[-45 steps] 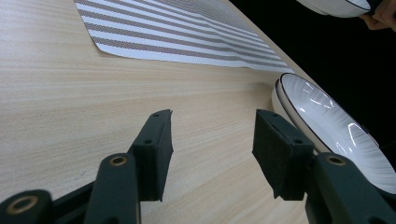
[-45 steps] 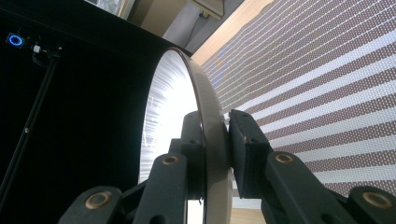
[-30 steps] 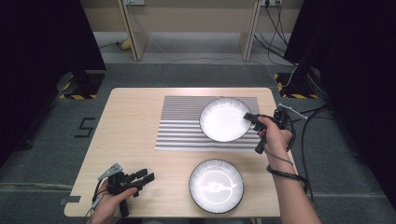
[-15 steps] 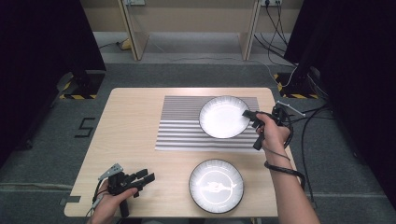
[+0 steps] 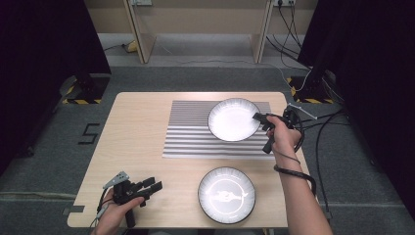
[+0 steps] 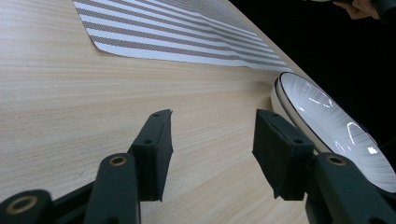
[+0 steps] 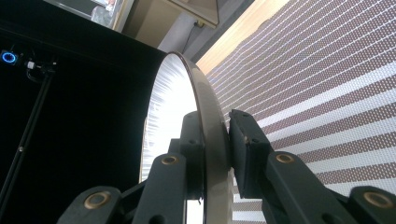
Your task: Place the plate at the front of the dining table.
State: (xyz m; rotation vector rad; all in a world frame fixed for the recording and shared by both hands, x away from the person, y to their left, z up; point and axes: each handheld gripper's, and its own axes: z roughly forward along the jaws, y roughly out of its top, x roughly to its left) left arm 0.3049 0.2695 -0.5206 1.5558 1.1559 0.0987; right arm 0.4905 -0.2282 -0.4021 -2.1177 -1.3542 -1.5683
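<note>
Both claws sit low: right claw [image 5: 260, 119] pinches plate [image 5: 233, 119] rim.

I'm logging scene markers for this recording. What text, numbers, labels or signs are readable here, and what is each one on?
"5": a dark figure marked on the grey floor, left of the table.
The plate near the person bears a pale pattern at its centre; no letters can be made out in it.
No other text, label or brand is legible.
</note>
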